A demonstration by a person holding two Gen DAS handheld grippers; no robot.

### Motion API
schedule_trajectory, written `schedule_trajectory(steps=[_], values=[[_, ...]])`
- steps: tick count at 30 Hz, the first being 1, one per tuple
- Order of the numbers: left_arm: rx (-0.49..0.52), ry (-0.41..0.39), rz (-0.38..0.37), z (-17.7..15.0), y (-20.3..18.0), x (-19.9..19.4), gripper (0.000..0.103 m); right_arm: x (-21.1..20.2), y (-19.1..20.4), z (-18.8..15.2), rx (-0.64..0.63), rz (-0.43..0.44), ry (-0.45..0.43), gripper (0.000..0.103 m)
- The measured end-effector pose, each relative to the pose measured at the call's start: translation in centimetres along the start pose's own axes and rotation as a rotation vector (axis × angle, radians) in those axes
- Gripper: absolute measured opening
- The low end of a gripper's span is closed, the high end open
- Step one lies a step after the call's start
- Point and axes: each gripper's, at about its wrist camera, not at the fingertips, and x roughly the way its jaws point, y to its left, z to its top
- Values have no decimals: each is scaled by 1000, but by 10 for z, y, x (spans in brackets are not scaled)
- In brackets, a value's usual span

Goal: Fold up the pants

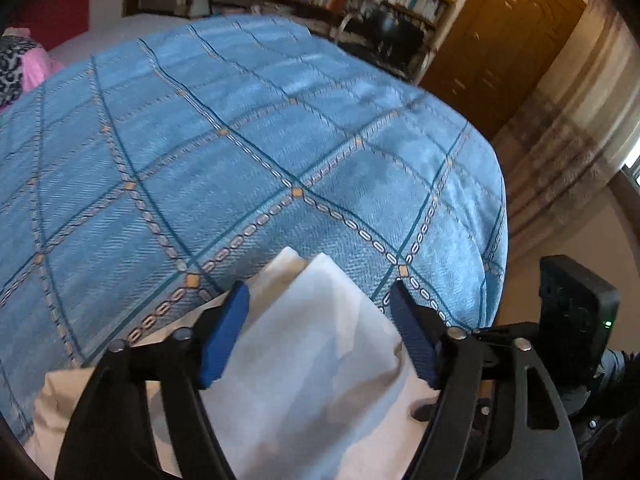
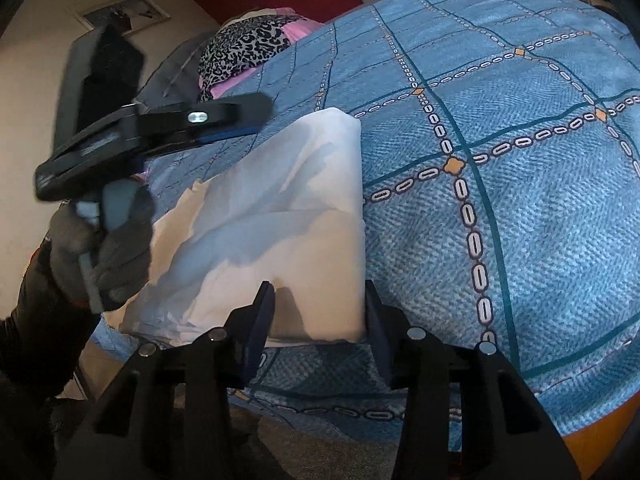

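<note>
Pants folded on bedspread; right view alone shows gloved hand; both grippers' fingers apart.

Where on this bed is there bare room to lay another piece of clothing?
The blue bedspread lies bare to the right of the white pants and beyond them toward the far edge. It is crowded by the leopard-print and pink fabric at one end, and around the pants, where both grippers work.

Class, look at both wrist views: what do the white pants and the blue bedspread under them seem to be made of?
White pants: thin, smooth woven cloth, matte, perhaps cotton; it creases sharply and folds lie flat. Blue bedspread: thicker woven textile, matte, with a visible coarse ribbed weave and a woven or printed chain-and-diamond pattern. The exact fibre cannot be told for either.
</note>
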Motion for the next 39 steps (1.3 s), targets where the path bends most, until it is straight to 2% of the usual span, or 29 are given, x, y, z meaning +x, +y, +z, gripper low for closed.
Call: schedule_trajectory(steps=[1,3,5,7,11,13,16,21,26,27,29,30,31,35,36,37,39], values=[[5,25,-7,2,0,6,54,0,0,3,-1,2,0,45],[12,55,-15,5,-1,14,50,-2,0,3,0,10,-1,45],[29,84,-20,7,-4,19,23,-4,0,6,1,17,-2,45],[37,106,3,8,-5,23,3,-6,0,6,-1,18,-2,45],[29,80,40,9,-6,16,3,-9,-2,6,6,20,-7,43],[13,54,54,10,-5,9,3,-11,-5,6,9,-1,-8,24],[-24,10,66,12,1,-6,3,-19,-4,5,11,29,-8,13],[-57,9,72,11,6,-4,3,-28,9,-8,-20,-5,-7,11],[-67,-33,30,12,3,-15,3,-38,16,-7,-16,-17,-23,12],[-56,-45,20,13,1,-20,3,-39,14,-3,-7,-8,-29,16],[-37,-53,6,15,-5,-25,3,-44,11,6,14,-27,-65,36],[-33,-54,-2,16,-6,-25,3,-45,9,10,24,-35,-85,62],[-28,-56,-5,17,-8,-25,3,-46,6,16,36,-24,-111,67],[-30,-59,5,23,-11,-15,3,-26,2,28,47,25,-84,66],[-38,-52,5,25,-9,-10,3,-19,2,29,47,16,-68,55],[-47,-44,6,26,-6,-4,4,-12,1,29,49,6,-45,27],[-70,-49,30,26,1,2,5,-2,1,24,59,5,-1,13]])
